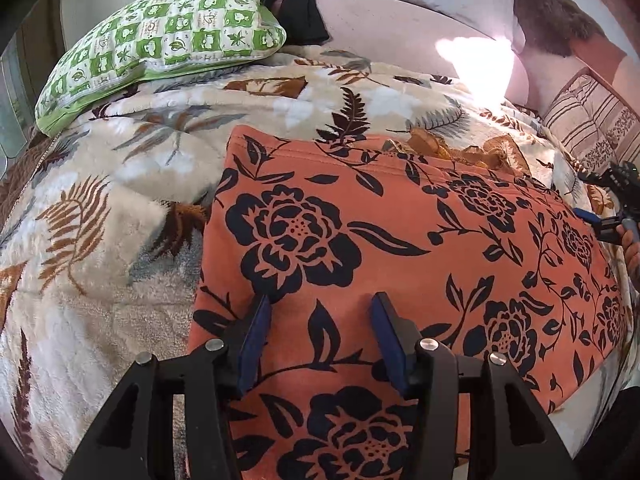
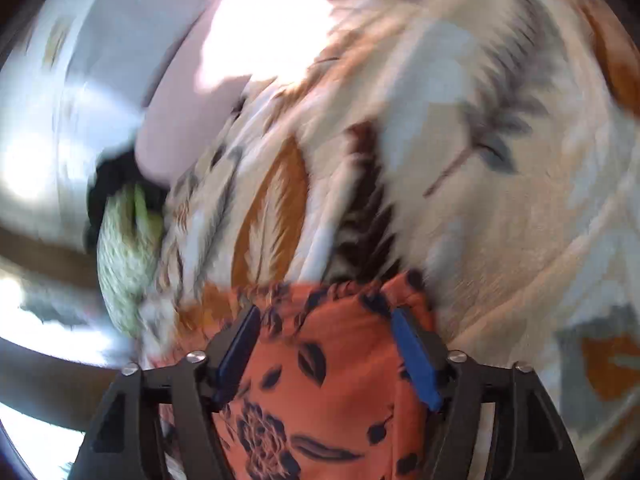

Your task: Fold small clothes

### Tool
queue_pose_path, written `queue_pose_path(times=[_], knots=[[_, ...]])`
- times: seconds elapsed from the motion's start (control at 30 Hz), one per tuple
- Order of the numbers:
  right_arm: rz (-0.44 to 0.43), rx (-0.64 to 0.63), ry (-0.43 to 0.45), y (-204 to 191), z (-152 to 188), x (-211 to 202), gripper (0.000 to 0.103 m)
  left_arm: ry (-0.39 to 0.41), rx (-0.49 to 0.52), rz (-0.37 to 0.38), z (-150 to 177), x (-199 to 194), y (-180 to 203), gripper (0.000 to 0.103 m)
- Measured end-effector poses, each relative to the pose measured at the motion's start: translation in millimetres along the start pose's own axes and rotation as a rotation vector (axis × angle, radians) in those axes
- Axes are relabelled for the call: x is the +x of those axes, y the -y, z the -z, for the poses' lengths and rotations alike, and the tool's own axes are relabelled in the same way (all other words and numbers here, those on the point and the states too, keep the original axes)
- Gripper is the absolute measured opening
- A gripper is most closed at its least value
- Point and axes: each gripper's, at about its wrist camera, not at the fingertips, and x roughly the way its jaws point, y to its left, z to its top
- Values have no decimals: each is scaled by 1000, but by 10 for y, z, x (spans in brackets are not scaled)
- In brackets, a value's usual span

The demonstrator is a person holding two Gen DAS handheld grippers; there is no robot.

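Orange floral garment (image 1: 400, 248) lies spread flat on the leaf-print blanket (image 1: 100, 240), its hemmed edge at the far side from your left gripper (image 1: 320, 308). Your left gripper hangs over the near part of the cloth with its blue pads (image 1: 256, 340) apart — nothing pinched between them, the fabric passing flat beneath the gap. Green checked pillow (image 1: 160, 44) sits well beyond the fingers to the left, a dark garment (image 1: 296, 8) behind it, a striped cushion (image 1: 588, 128) far right. Your right gripper (image 1: 612, 200) shows at the right edge of the left view, beside the cloth's far right corner. In the right wrist view, heavily blurred, your right gripper (image 2: 324, 320) has its jaws spread — a bunched corner of the orange garment (image 2: 328, 380) sits in the gap between the pads (image 2: 416, 360); they don't look pressed on it. Blanket (image 2: 500, 160) fills the view past the fingertips.
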Motion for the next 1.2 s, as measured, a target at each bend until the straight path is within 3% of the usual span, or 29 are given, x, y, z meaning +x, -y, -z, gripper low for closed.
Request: queue_pose_path(times=[0.07,0.17,0.23,0.3,0.33,0.4,0.43,0.47,0.5,0.57,0.63,0.7,0.77,0.83,0.93,1.03,1.1,1.17,1.2], knots=[[3,-59,40,-174,126,-224,72,1,-17,13,-9,-30,-27,53],[-34,-151,-22,-444,590,-472,72,11,-52,39,8,-134,-50,53],[-116,-159,-91,-487,1042,-591,72,25,-60,51,51,-241,-40,53],[-155,-134,-132,-397,1505,-658,73,31,-63,67,116,-354,-20,53],[-139,-129,-133,-305,1661,-674,73,34,-66,74,153,-414,-13,53],[-20,-54,-100,72,1818,-688,73,38,-73,80,215,-515,-1,53],[-36,39,-83,301,1857,-723,69,36,-69,77,241,-553,6,53],[-106,113,-52,417,1882,-813,67,33,-66,65,265,-591,14,53],[-95,123,-30,395,1888,-915,68,36,-65,56,291,-635,20,53],[-86,26,9,142,1933,-1071,82,28,-74,34,326,-680,40,53],[-153,-73,-18,-99,1976,-1086,85,15,-83,9,341,-706,63,53],[-101,-127,-10,-118,1977,-1032,85,-4,-97,-25,359,-728,91,53],[71,-40,-38,105,1896,-877,83,-6,-107,-38,379,-768,116,55],[24,9,-22,59,1896,-916,82,-7,-106,-64,405,-787,134,63],[13,-177,11,-454,1852,-978,82,-17,-99,-88,420,-751,157,63],[-6,-249,-32,-724,1684,-728,83,-30,-106,-89,419,-710,141,63],[15,-227,-47,-649,1462,-487,83,-32,-117,-89,413,-708,123,63],[111,-144,-46,-396,1317,-311,83,-35,-122,-88,404,-712,103,63],[81,-77,-48,-272,1252,-275,83,-34,-119,-91,400,-721,96,63]])
